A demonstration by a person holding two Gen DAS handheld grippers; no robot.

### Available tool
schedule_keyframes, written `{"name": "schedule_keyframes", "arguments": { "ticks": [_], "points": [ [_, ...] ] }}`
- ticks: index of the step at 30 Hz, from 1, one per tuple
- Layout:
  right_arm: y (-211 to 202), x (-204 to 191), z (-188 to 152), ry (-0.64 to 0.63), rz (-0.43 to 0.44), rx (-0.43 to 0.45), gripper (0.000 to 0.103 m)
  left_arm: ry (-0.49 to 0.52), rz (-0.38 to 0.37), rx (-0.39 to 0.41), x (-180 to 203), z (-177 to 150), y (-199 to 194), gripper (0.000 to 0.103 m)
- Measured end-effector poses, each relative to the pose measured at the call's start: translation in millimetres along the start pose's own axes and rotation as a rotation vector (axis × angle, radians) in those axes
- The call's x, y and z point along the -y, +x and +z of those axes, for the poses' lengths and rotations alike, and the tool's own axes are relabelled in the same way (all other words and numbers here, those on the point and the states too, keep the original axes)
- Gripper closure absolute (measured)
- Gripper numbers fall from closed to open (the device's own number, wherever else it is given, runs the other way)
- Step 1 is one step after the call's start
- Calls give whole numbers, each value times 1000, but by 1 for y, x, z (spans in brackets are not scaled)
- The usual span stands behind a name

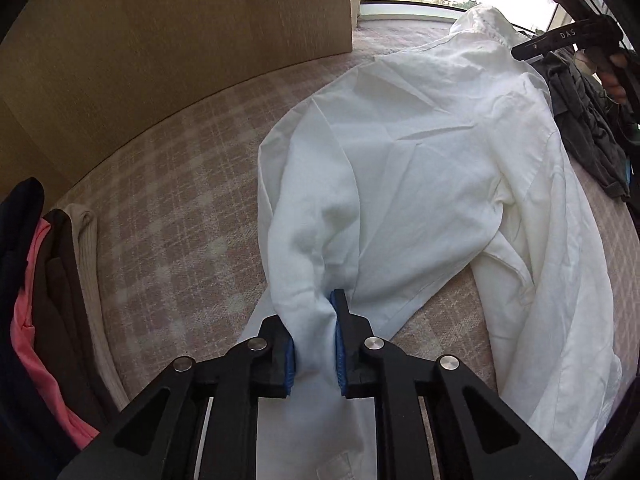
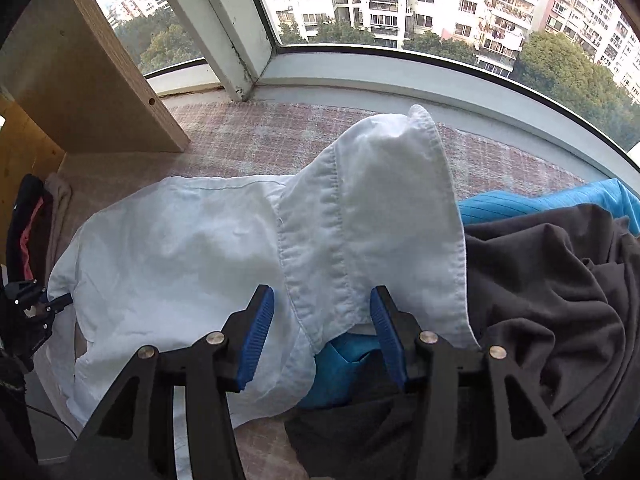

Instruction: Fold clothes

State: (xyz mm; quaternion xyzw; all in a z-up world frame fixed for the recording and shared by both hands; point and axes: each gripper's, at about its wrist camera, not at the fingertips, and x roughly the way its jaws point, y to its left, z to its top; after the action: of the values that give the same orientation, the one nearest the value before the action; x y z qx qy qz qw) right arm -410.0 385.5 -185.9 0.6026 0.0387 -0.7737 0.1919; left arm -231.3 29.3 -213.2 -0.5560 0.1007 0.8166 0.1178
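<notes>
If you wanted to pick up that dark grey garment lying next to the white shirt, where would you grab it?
Probably one of the raised folds of the dark grey garment, coming from above. It lies in a crumpled heap, so the ridges give the fingers something to pinch. Its left edge is tucked under the white shirt collar, so that side looks harder to reach.

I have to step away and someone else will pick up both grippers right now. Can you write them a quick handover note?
Left gripper: shut on a bunched part of the white shirt, near its lower end.
Right gripper: open, jaws either side of the shirt's collar, not yet closed on it.
The shirt lies lengthwise on the checked mat, one sleeve folded across the body.
Dark grey garment and blue garment wait by the collar end; folded clothes stack at the other end.
Left to do: grip the collar, finish folding the shirt, then the remaining garments.
</notes>
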Motion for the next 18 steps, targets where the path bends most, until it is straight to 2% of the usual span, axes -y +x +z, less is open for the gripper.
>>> {"name": "schedule_keyframes", "arguments": {
  "ticks": [2, 3, 4, 5, 8, 10, 11, 12, 13, 14, 16, 18],
  "points": [
    [5, -8, 4, -30, 11, 32, 54, -11, 13, 26, -5, 2, -12, 96],
    [5, -14, 6, -52, 17, 46, 66, -8, 29, 42, -7, 3, -21, 96],
    [4, -19, 10, -68, 31, 54, 86, -6, 45, 58, -10, 4, -29, 97],
    [4, -25, 14, -83, 46, 62, 89, -3, 61, 74, -12, 6, -37, 97],
    [-10, -44, 27, -123, 47, 171, 90, -12, 122, 127, -24, 8, -65, 97],
    [-11, -58, 36, -165, 23, 232, 90, 4, 212, 141, -35, 12, -69, 97],
    [-5, -65, 40, -185, 6, 226, 89, -17, 237, 141, -43, 13, -67, 96],
    [5, -71, 45, -210, -22, 192, 83, -38, 262, 141, -51, 14, -66, 96],
    [13, -73, 47, -220, -54, 149, 75, -82, 234, 131, -59, 14, -60, 96],
    [20, -75, 48, -227, -87, 104, 73, -99, 225, 95, -66, 13, -49, 88],
    [13, -71, 42, -212, -63, 90, 73, -71, 290, 39, -68, 8, -32, 79],
    [-7, -61, 30, -183, -18, 110, 72, -44, 311, 39, -61, -1, -38, 76]
  ]
}}
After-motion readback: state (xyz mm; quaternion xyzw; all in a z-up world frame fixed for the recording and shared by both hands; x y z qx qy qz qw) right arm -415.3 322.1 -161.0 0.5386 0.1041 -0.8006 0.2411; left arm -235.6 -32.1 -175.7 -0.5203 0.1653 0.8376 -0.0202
